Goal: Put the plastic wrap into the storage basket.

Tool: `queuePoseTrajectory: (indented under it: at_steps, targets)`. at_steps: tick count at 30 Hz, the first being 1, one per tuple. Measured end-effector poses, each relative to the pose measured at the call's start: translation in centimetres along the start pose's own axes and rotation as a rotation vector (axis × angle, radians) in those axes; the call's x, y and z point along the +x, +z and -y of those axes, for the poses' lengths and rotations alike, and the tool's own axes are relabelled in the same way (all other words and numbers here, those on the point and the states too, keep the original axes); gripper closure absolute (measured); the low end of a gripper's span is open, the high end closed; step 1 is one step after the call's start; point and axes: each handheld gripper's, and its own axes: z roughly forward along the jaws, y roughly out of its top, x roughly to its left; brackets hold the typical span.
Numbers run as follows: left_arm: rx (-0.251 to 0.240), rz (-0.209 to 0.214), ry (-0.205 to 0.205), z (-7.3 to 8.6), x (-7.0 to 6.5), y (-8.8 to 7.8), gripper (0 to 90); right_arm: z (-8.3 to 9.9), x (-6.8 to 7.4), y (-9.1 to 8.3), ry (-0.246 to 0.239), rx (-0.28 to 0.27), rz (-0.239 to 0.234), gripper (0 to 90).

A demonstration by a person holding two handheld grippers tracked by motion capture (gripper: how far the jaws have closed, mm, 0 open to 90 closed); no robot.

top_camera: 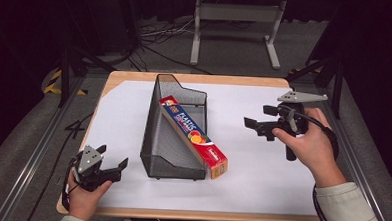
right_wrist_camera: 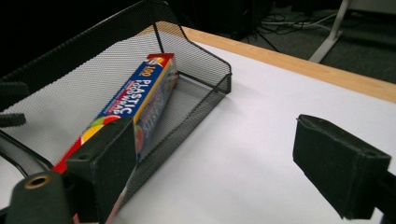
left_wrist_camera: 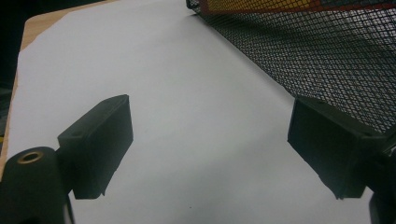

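I am holding my left claw (top_camera: 112, 162) at the near left corner of the desk (top_camera: 195, 79), just near-left of the black mesh tray (top_camera: 157, 139), its jaws spread wide apart with nothing between them. In the left gripper view they are framing bare white paper (left_wrist_camera: 187, 116), with the tray's mesh wall (left_wrist_camera: 317, 60) rising just beside the right-hand jaw. The tray is sitting on the paper in the middle of the desk, its tall side on the left and its low side on the right. A box of plastic wrap (top_camera: 193, 135) is lying slantwise in it, its far end inside the tray, its near end sticking out past the tray's near right corner. I am holding my right claw (top_camera: 257, 119) to the right of the tray, apart from it, jaws wide open, empty and pointing toward it. Beyond the desk a pale metal stand (top_camera: 235, 22) is standing on the floor.
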Motion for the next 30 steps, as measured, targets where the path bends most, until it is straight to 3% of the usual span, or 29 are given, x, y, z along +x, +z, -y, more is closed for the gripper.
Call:
queuePoseTrajectory:
  at_steps: [1, 11, 21, 30]
  targets:
    - [0.0, 0.0, 0.0, 0.0, 0.0, 0.0, 14.8, 0.3, -0.4, -0.3, -0.016, -0.009, 0.005, 13.9]
    - [-0.001, 0.004, -0.005, 0.0, 0.0, 0.0, 14.8, 4.2, -3.0, -1.5, 0.005, -0.038, 0.024, 11.4]
    - [-0.001, 0.001, -0.006, 0.0, -0.1, 0.0, 14.8, 8.8, -4.5, -1.1, 0.016, -0.043, 0.036, 11.4]
    - [0.003, -0.002, -0.006, 0.1, 0.0, -0.1, 14.8, 12.3, -5.1, 0.0, 0.014, -0.047, 0.034, 11.5]
